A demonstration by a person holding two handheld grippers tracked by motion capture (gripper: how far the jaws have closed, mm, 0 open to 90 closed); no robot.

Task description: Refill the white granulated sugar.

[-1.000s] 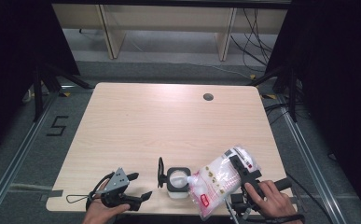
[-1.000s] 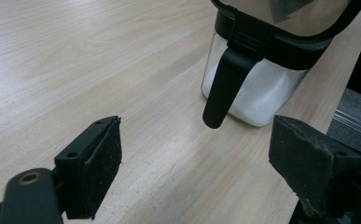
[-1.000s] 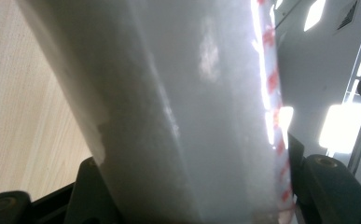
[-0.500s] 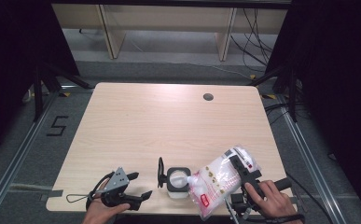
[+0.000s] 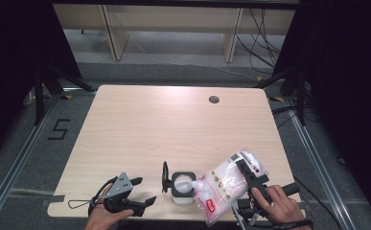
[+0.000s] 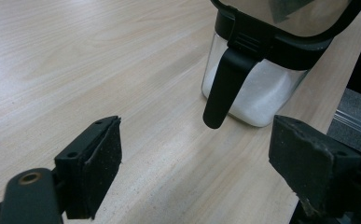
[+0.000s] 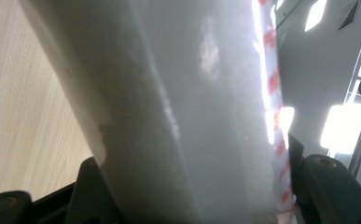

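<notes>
High view gives me a pale wood-grain table (image 5: 173, 124) with a round cable hole (image 5: 214, 99) near its far edge, standing on grey floor with metal rails at either side and a taped "5" (image 5: 58, 129) off to the left. Light wooden furniture legs and loose cables sit beyond it, and dark curtains close in both sides.

My right gripper (image 5: 248, 179) is clamped on a clear plastic bag of white granules (image 5: 224, 184); in the right gripper view the bag (image 7: 183, 112) fills the space between the jaws, pressed against both. The bag's long axis runs diagonally, from the raised end at my gripper down and leftward, its lower corner pointing at the open mouth of the jar.

That square glass jar (image 5: 183, 187), black-rimmed and partly filled with white granules, stands just left of the right gripper, with its lid (image 5: 165, 176) swung up on edge on the left side.

My left gripper (image 5: 144, 191) rests on the table with jaws spread wide and nothing between them; the jar (image 6: 257, 70) sits just ahead of its tips.
</notes>
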